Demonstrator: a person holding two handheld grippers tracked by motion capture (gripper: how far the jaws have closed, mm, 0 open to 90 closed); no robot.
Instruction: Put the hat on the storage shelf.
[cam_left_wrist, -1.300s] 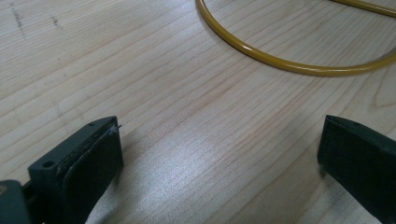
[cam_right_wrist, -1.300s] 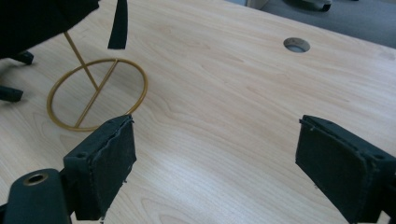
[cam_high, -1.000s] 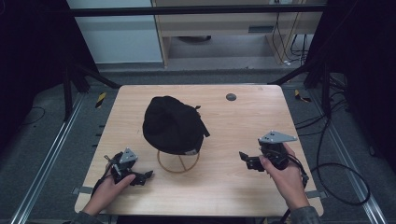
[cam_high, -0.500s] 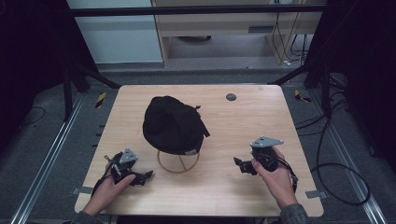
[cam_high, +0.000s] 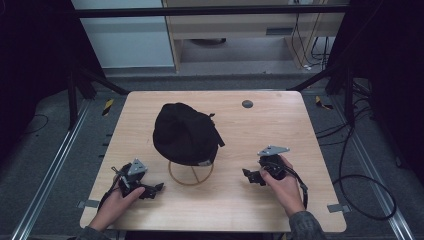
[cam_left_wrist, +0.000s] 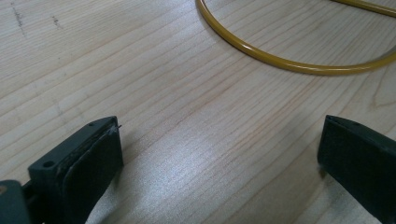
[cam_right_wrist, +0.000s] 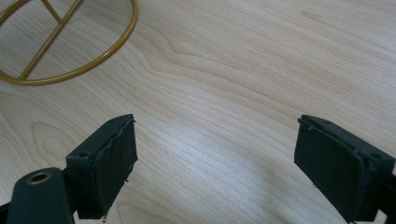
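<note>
The black fabric cap on its round gold wire stand sits between both tools; left tool and right tool both gape empty, roughly equally near.

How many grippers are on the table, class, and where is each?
2. The left gripper lies at the near left, the right gripper at the near right, either side of the cap stand.

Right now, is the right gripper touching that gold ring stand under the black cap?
Apart. In the right gripper view, the right gripper has open jaws over bare wood, and the gold ring stand lies well beyond them.
</note>
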